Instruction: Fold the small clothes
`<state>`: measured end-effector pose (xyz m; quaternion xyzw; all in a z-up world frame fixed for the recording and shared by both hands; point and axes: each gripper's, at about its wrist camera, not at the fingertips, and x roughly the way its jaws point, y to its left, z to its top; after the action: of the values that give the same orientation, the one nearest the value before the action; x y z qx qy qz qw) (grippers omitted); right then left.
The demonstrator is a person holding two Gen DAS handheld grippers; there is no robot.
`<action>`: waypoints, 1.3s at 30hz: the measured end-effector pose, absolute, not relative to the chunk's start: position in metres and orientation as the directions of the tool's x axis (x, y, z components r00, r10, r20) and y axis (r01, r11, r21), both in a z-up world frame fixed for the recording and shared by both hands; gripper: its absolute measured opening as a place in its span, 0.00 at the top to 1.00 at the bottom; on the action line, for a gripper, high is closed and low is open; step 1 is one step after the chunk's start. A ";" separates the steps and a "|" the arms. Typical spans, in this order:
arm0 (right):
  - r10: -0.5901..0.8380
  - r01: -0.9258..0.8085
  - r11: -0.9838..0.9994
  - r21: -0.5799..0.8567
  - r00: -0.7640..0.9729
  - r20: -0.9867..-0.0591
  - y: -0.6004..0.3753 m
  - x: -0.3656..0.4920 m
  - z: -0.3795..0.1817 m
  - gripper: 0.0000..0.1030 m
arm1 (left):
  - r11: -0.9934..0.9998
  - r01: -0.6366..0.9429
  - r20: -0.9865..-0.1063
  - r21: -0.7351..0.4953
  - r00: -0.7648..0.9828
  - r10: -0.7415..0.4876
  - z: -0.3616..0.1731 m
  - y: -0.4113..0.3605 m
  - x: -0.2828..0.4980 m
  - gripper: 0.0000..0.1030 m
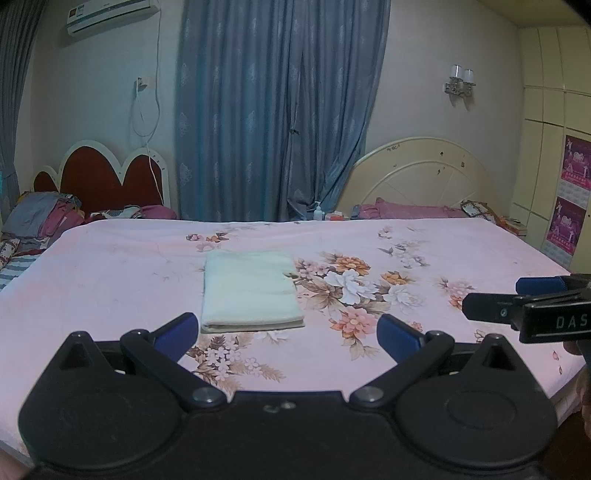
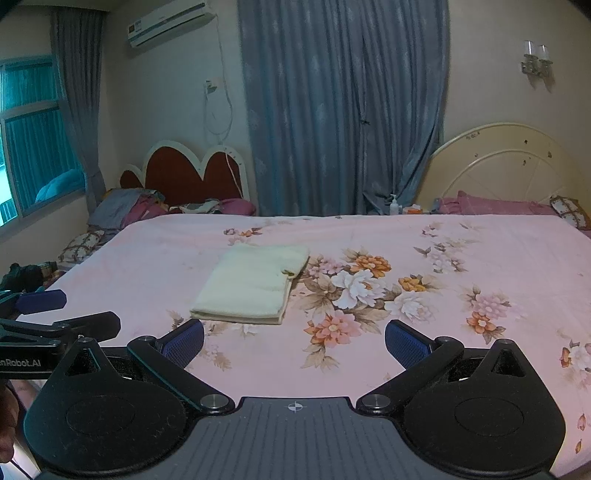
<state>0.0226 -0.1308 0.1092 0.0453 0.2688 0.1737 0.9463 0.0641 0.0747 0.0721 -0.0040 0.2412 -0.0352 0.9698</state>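
Left wrist: left gripper (image 1: 288, 334) wide open, empty | right gripper (image 2: 294, 341) same

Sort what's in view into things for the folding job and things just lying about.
For the job: folded cream cloth on the floral bedsheet; left gripper and right gripper, both open.

Lying about: pump bottle, clothes pile, purple pillow, blue curtain, air conditioner.
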 end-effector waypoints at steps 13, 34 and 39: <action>0.355 -0.308 0.935 0.176 0.791 -0.498 -0.129 0.028 0.108 0.00 | 0.998 0.064 -0.473 -0.029 0.878 -0.070 0.068 0.082 0.075 0.01; 0.351 -0.308 0.936 0.171 0.781 -0.516 -0.130 0.031 0.104 0.00 | 0.997 0.070 -0.474 -0.034 0.877 -0.077 0.066 0.085 0.080 0.01; 0.355 -0.314 0.934 0.167 0.779 -0.518 -0.128 0.033 0.105 0.00 | 0.997 0.067 -0.473 -0.034 0.878 -0.075 0.066 0.086 0.080 0.01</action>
<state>0.0329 -0.1285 0.1048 0.0357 0.2815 0.1775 0.9423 0.0803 0.0860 0.0656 -0.0083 0.2443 -0.0365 0.9690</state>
